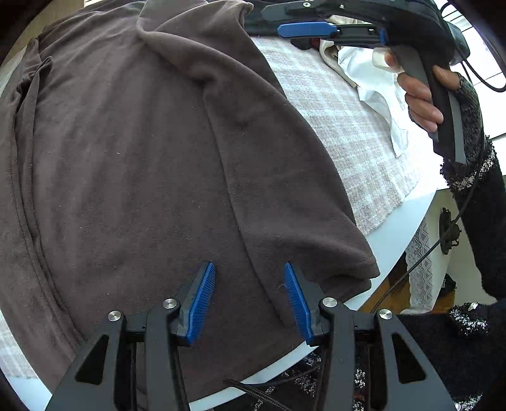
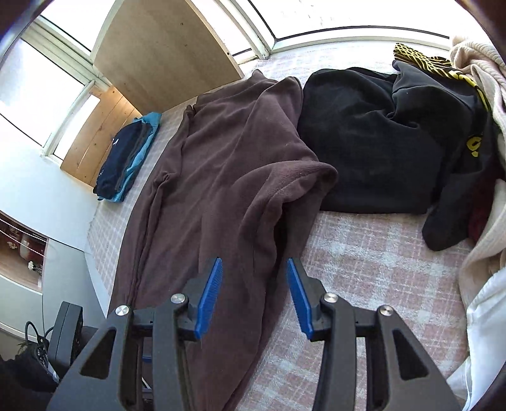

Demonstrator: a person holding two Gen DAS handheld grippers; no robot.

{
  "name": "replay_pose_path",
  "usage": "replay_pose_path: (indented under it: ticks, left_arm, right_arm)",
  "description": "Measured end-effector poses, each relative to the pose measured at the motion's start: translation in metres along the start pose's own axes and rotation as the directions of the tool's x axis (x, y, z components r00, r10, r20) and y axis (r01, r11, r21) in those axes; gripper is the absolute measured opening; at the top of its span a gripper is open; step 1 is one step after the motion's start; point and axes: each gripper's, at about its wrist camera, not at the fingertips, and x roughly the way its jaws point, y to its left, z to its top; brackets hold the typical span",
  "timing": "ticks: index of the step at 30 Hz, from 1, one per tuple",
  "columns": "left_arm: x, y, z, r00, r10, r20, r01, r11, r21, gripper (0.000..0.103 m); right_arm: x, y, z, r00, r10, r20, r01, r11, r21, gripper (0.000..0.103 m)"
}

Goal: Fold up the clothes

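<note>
A brown fleece garment point(image 1: 132, 164) lies spread over a table covered with a pink checked cloth point(image 1: 341, 126), one part folded over along a long crease. My left gripper point(image 1: 249, 297) hovers over its near hem, open, with nothing between the blue pads. In the right wrist view the same brown garment point(image 2: 221, 177) runs away from me, a folded flap lying on top. My right gripper point(image 2: 253, 297) is open above its near edge and holds nothing. The left wrist view also shows the right gripper point(image 1: 316, 30) at the top, held by a hand point(image 1: 420, 101).
A black garment with yellow print point(image 2: 379, 139) lies crumpled right of the brown one. A folded dark blue and teal stack point(image 2: 126, 158) sits at the far left. Cream and white clothes point(image 2: 480, 221) pile at the right edge. The table's white rim point(image 1: 395, 230) is close by.
</note>
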Motion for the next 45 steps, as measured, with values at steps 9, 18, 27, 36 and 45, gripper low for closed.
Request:
replay_pose_path:
  ticks: [9,18,27,36,45]
  left_arm:
    - [0.006,-0.034,0.001,0.997,0.057,0.044,-0.061,0.994,0.091,0.003]
    - [-0.026,-0.026,-0.005,0.989,-0.078,0.125,0.083,0.996,-0.03,0.002]
    - [-0.042,-0.003,-0.051,0.983,-0.133,0.123,0.152,0.976,-0.153,0.002]
    - [-0.039,0.008,-0.066,0.982,-0.161,0.1,0.177,0.969,-0.174,0.02]
    - [-0.018,-0.006,-0.052,0.977,-0.207,0.053,0.211,0.974,-0.081,0.025]
  right_arm:
    - [0.02,-0.041,0.029,0.982,0.19,-0.01,-0.182,0.952,0.246,0.042]
    - [0.04,-0.055,0.043,0.987,0.163,0.005,-0.158,0.947,0.279,0.03]
    - [0.044,-0.056,0.048,1.0,-0.015,-0.018,0.018,0.986,0.165,0.009]
    - [-0.008,-0.022,0.005,0.998,-0.052,-0.02,0.053,0.994,0.094,0.024]
    - [-0.014,0.074,-0.191,0.972,0.0,-0.236,-0.046,0.981,-0.189,0.025]
